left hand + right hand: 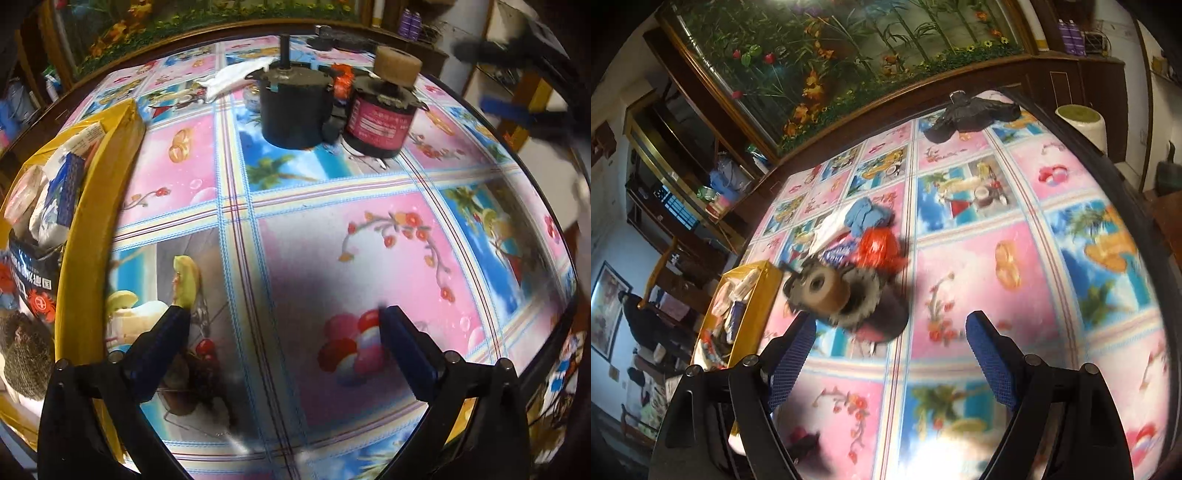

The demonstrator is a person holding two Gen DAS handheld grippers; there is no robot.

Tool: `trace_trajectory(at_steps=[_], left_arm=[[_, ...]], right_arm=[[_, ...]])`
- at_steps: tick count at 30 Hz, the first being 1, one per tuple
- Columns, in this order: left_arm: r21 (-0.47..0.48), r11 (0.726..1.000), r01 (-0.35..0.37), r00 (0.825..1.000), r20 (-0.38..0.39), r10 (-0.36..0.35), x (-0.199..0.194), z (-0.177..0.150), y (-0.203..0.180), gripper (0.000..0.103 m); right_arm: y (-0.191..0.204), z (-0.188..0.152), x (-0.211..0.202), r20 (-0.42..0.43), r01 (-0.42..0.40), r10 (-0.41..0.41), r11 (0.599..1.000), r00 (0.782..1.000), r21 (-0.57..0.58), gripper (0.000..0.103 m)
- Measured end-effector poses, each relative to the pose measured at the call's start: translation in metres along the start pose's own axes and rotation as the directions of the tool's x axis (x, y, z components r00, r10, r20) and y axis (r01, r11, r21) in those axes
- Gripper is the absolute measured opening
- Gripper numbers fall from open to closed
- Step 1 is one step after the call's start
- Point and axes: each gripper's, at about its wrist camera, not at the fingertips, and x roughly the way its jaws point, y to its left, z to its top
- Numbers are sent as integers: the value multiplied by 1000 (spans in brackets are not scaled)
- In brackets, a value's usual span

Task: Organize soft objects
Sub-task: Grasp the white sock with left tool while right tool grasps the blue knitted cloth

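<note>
A yellow box [110, 155] at the table's left holds several soft packets and a dark scrubber [26, 354]; it also shows in the right wrist view [753, 295]. Loose soft things lie behind two motors: a white cloth [236, 75], an orange bag [879, 247], a blue cloth [866, 216] and a black bag [975, 112] at the far edge. My left gripper [282, 314] is open and empty above the tablecloth. My right gripper [890, 328] is open and empty, just in front of the motors.
Two cylindrical motors stand mid-table: a black one [295, 107] and a red-labelled one [380, 122] with a tan roller [823, 288] on top. A white roll [1082, 123] stands at the far right. The patterned tablecloth [332, 229] covers the glass-topped table.
</note>
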Motion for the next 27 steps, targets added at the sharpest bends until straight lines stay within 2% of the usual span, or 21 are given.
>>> trace_trajectory(at_steps=[2, 4, 6, 7, 10, 12, 16, 18, 19, 20, 21, 22, 24, 27], left_arm=[[15, 999, 53, 998, -18, -52, -3, 1, 6, 103], [-30, 990, 138, 990, -15, -139, -7, 6, 21, 103], [-78, 980, 181, 983, 23, -179, -17, 19, 39, 102], [-88, 981, 175, 984, 51, -171, -23, 28, 46, 102], [-102, 990, 101, 988, 128, -88, -43, 62, 71, 102], [-97, 992, 84, 985, 161, -67, -51, 85, 84, 102], [-51, 997, 63, 982, 180, -53, -41, 132, 103, 102], [-47, 997, 53, 984, 174, -44, -29, 149, 112, 102], [-49, 997, 52, 984, 175, -43, -23, 157, 115, 102], [-51, 998, 47, 985, 168, -37, -16, 165, 117, 102], [-55, 998, 38, 986, 163, -29, -10, 171, 119, 102], [-58, 998, 40, 986, 163, -30, -3, 177, 119, 102], [-49, 998, 44, 986, 161, -36, 10, 189, 117, 102], [-2, 999, 51, 985, 167, -50, 28, 207, 107, 102]], right_arm=[[0, 19, 12, -14, 0, -1, 1000, 1000, -12, 85], [3, 42, 30, -47, 5, -7, 999, 999, -44, 85], [9, 60, 49, -70, 26, -32, 996, 997, -82, 85], [13, 70, 62, -92, 29, -39, 994, 995, -108, 85], [28, 91, 103, -189, 8, -43, 983, 981, -181, 84], [42, 102, 131, -241, 7, -68, 969, 968, -247, 83], [61, 118, 179, -324, -32, -71, 953, 943, -301, 83], [63, 118, 198, -348, -34, -81, 950, 934, -310, 79], [61, 120, 206, -351, -26, -89, 950, 932, -311, 67], [56, 120, 214, -358, -33, -79, 955, 930, -296, 36], [50, 119, 215, -365, -45, -58, 962, 929, -269, 22], [43, 119, 215, -349, -38, -53, 968, 936, -248, 19], [27, 116, 203, -295, -3, -62, 977, 954, -213, 19], [11, 102, 173, -235, -14, -23, 988, 972, -156, 19]])
